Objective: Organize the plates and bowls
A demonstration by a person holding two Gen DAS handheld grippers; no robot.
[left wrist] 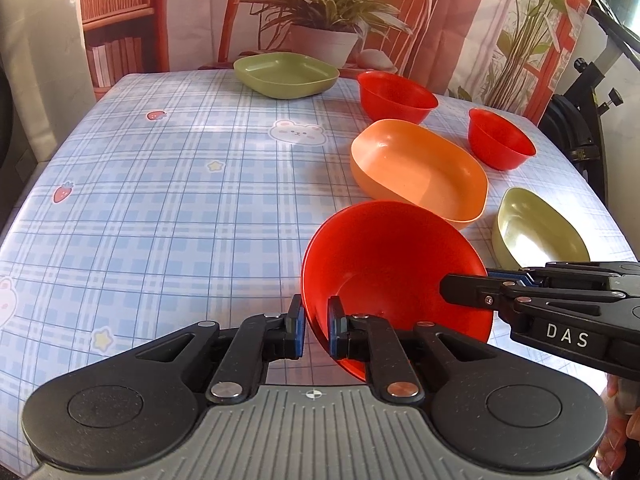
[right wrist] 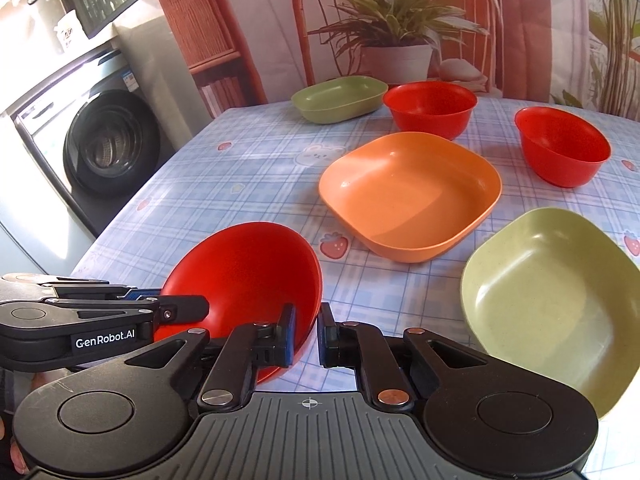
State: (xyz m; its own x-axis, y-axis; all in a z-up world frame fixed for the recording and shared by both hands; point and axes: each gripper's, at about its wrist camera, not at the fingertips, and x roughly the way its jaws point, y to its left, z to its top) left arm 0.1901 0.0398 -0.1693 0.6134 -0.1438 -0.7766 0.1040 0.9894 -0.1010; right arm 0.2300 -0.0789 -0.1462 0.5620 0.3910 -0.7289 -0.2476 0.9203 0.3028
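A red bowl (left wrist: pixel 392 256) (right wrist: pixel 248 264) is tilted above the near part of the table, held by its rim from two sides. My left gripper (left wrist: pixel 316 328) is shut on the rim's near-left edge. My right gripper (right wrist: pixel 307 332) is shut on the opposite edge, and it reaches in from the right in the left wrist view (left wrist: pixel 444 290). In the right wrist view, the left gripper (right wrist: pixel 204 307) comes in from the left. An orange square dish (left wrist: pixel 424 176) (right wrist: pixel 412 196) sits just beyond the bowl.
Two more red bowls (right wrist: pixel 430 106) (right wrist: pixel 564 148) and two green dishes (right wrist: pixel 336 98) (right wrist: pixel 556 288) stand on the blue checked tablecloth (left wrist: pixel 180 200). A washing machine (right wrist: pixel 108 144) is off the table's left side. A black stand (left wrist: pixel 588 100) is off its right.
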